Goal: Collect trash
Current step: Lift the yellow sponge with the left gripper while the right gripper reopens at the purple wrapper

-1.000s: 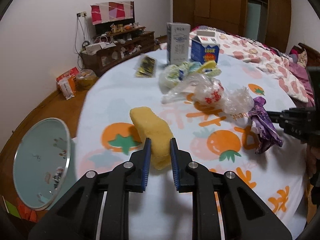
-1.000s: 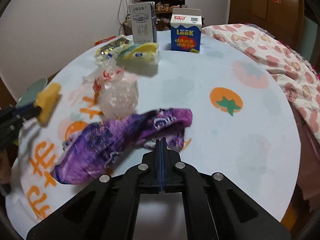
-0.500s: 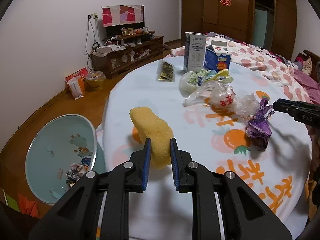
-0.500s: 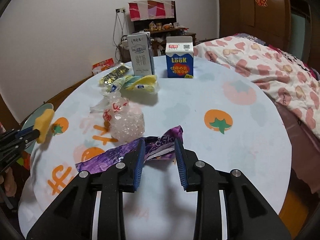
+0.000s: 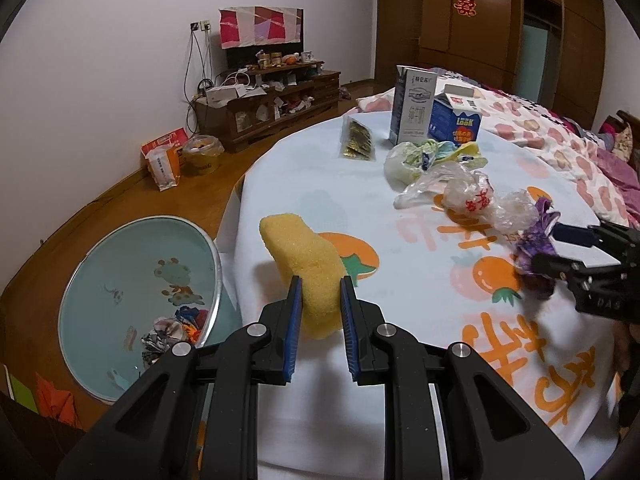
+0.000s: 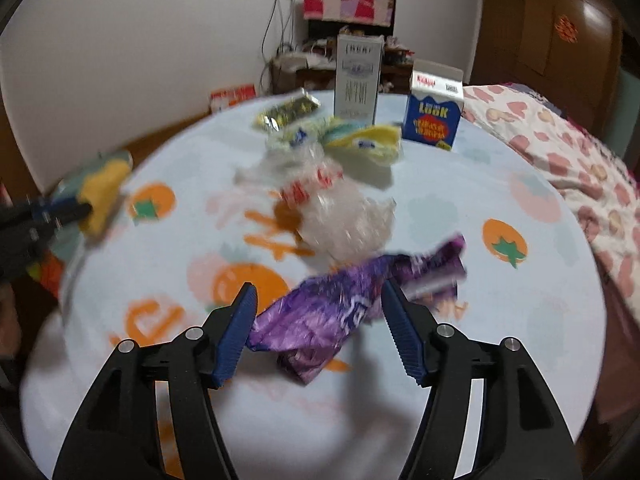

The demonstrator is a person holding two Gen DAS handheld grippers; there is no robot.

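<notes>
My left gripper (image 5: 319, 284) is shut on a yellow sponge (image 5: 304, 256), held over the left edge of the round table (image 5: 300, 184). The right wrist view shows that gripper (image 6: 68, 212) and the sponge (image 6: 102, 188) at the far left. Below it on the floor stands a teal basin (image 5: 132, 256) with crumpled trash (image 5: 172, 332) in it. My right gripper (image 6: 319, 286) has its jaws opening. A crumpled purple wrapper (image 6: 340, 308) lies loose between them on the tablecloth. The left wrist view shows this gripper (image 5: 546, 246) and the wrapper (image 5: 541, 284) at the right.
Clear plastic bags (image 5: 472, 196) and a yellow-green wrapper (image 5: 432, 156) lie mid-table. Behind them stand a grey carton (image 5: 412, 108) and a blue carton (image 5: 456, 124), with a gold packet (image 5: 357, 142) to their left. A bed (image 5: 560, 132) borders the table's far right.
The right gripper went from shut on the purple wrapper to wide apart, and the wrapper now lies free. The left gripper carried the sponge leftward, bringing the basin into fuller view.
</notes>
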